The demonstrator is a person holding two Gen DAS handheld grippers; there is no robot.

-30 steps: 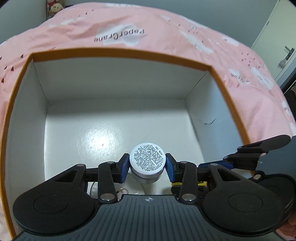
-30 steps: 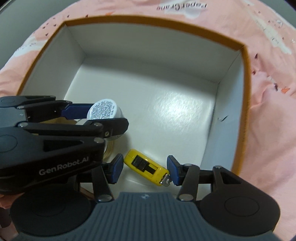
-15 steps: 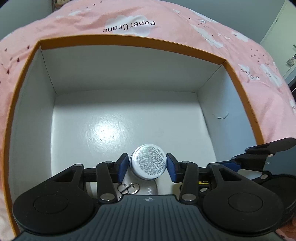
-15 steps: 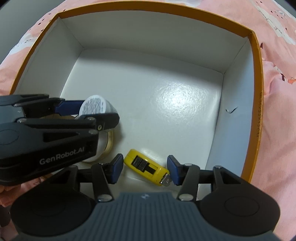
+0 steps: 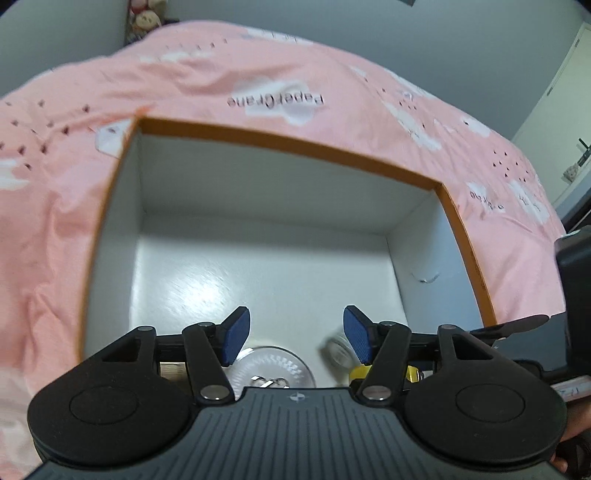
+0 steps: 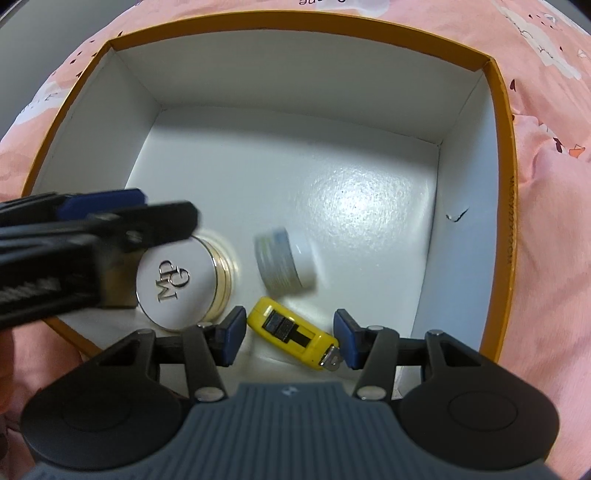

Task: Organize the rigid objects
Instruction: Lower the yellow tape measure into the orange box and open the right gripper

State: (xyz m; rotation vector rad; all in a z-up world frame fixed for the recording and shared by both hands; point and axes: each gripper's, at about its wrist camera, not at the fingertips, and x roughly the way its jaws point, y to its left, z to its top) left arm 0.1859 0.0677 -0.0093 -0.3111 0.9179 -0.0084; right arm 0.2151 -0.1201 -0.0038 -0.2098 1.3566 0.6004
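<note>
An orange-rimmed white box (image 6: 502, 122) lies on the pink bedspread. Inside it, a small white jar (image 6: 286, 260) lies on its side, blurred. A round white and gold compact (image 6: 181, 284) and a yellow tape measure (image 6: 291, 334) lie next to it. My left gripper (image 5: 295, 338) is open and empty above the box's near side; it also shows in the right wrist view (image 6: 122, 210). The jar (image 5: 338, 350) sits by its right fingertip. My right gripper (image 6: 290, 338) is open, with its jaws either side of the tape measure.
The pink bedspread (image 5: 258, 85) with white clouds surrounds the box (image 5: 295, 146). A soft toy (image 5: 144, 22) sits at the far edge by the wall. A door (image 5: 569, 88) stands at the far right.
My left gripper has opened and let go of the white jar, which now lies on the box floor. The left gripper has pulled up and back. The right gripper stays open over the tape measure.
</note>
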